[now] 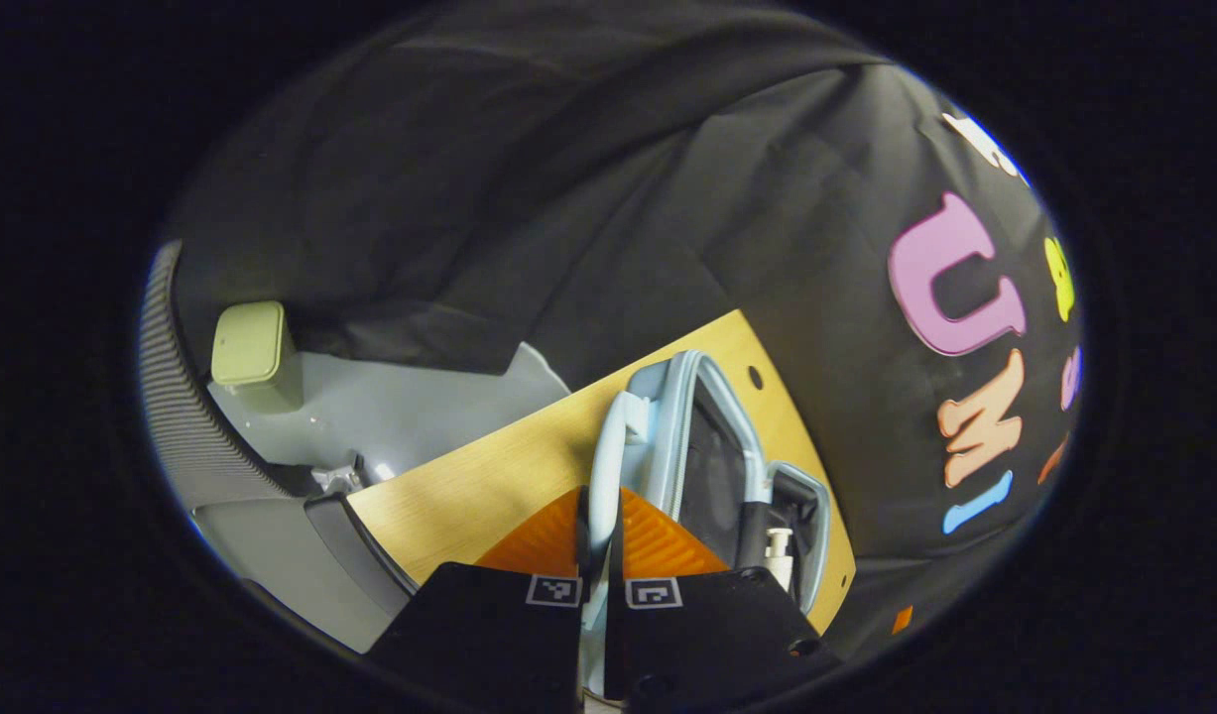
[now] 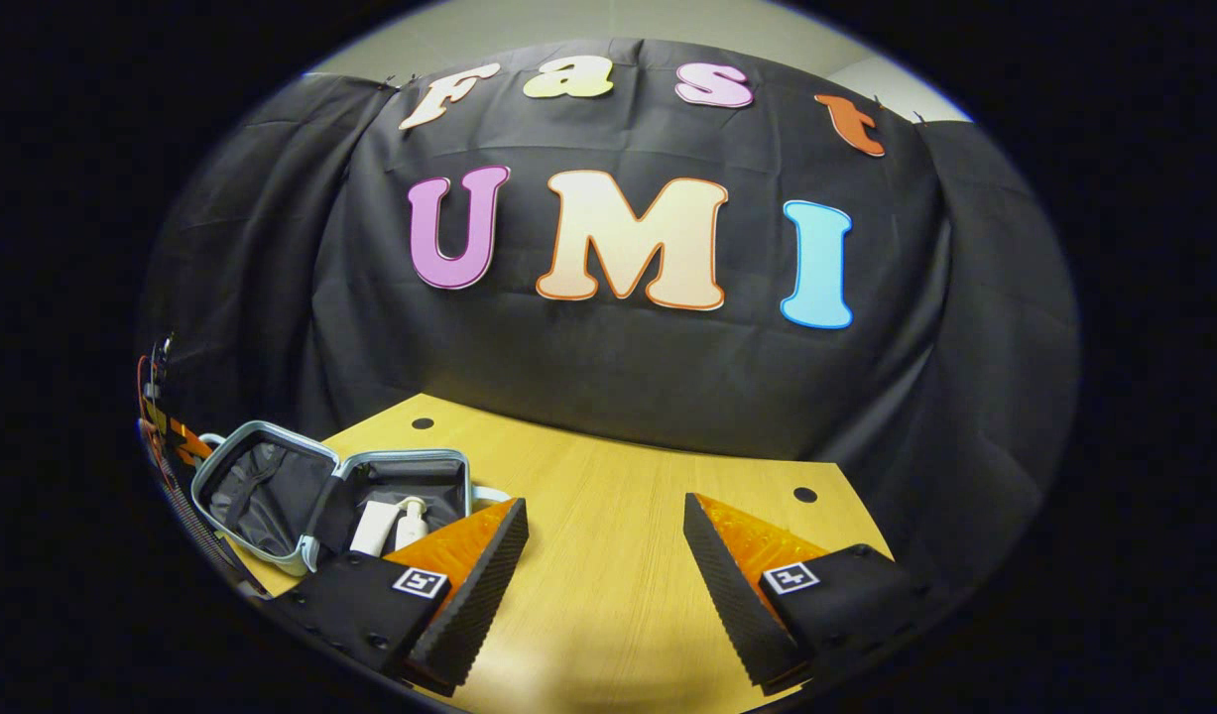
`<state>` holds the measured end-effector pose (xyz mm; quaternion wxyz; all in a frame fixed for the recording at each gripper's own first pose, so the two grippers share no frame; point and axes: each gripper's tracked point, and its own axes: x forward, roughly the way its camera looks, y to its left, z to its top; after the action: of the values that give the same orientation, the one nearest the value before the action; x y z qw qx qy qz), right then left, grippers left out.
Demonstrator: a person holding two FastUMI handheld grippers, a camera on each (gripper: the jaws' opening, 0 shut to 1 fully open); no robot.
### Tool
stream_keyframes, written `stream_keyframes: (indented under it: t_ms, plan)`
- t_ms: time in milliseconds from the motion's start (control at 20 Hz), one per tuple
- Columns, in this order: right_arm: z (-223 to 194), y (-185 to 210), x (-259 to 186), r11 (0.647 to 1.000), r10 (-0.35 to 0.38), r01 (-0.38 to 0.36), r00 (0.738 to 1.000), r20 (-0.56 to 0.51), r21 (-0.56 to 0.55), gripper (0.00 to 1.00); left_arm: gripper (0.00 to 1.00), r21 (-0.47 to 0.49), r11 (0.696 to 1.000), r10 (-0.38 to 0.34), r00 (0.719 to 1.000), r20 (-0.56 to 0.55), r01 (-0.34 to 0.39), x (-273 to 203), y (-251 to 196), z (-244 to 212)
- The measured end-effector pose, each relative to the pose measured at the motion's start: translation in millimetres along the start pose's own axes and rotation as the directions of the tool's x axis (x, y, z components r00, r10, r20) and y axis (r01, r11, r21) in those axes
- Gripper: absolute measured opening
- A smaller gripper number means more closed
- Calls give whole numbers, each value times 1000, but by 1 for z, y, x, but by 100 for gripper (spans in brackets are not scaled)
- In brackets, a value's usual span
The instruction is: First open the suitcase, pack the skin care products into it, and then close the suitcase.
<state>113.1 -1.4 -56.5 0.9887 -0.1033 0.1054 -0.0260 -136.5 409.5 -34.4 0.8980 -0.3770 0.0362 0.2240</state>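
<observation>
Your left gripper (image 1: 600,555) pinches the pale blue handle (image 1: 608,466) of the open suitcase (image 1: 682,446), fingers drawn narrow on it, with the lid raised on the wooden table (image 1: 469,486). Your right gripper (image 2: 603,555) hovers wide apart over bare tabletop, well clear of the suitcase at its left. Two white skin care bottles (image 2: 390,526) lie inside the base. A pale green bin (image 1: 256,352) stands on the grey floor beyond the table's edge.

Counter (image 2: 608,555): light wood top, small round holes near its far edge and corners.
Bin (image 1: 253,353): pale green, on the grey floor (image 1: 410,407) beyond the counter's edge.
</observation>
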Motion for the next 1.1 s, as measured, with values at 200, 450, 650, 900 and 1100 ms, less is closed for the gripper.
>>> stream_keyframes:
  t_ms: [200,450,650,900,1100]
  plan:
    - [4,-22,-7,999,-9,8,1000,27,34,99,2,89,993,-87,996,33,84,-33,-75,11]
    - [1,-50,-14,995,-25,21,999,40,98,100,2,182,963,-206,978,20,199,-50,-169,-5]
    - [2,-78,-25,993,-57,52,997,50,109,99,2,269,909,-322,946,-34,319,-51,-257,-34]
    - [3,-105,-40,991,-94,87,994,63,104,99,2,314,826,-436,883,-173,469,-24,-345,-90]
    - [-1,-120,-48,988,-124,118,991,56,102,99,2,310,794,-451,849,-276,522,22,-394,-140]
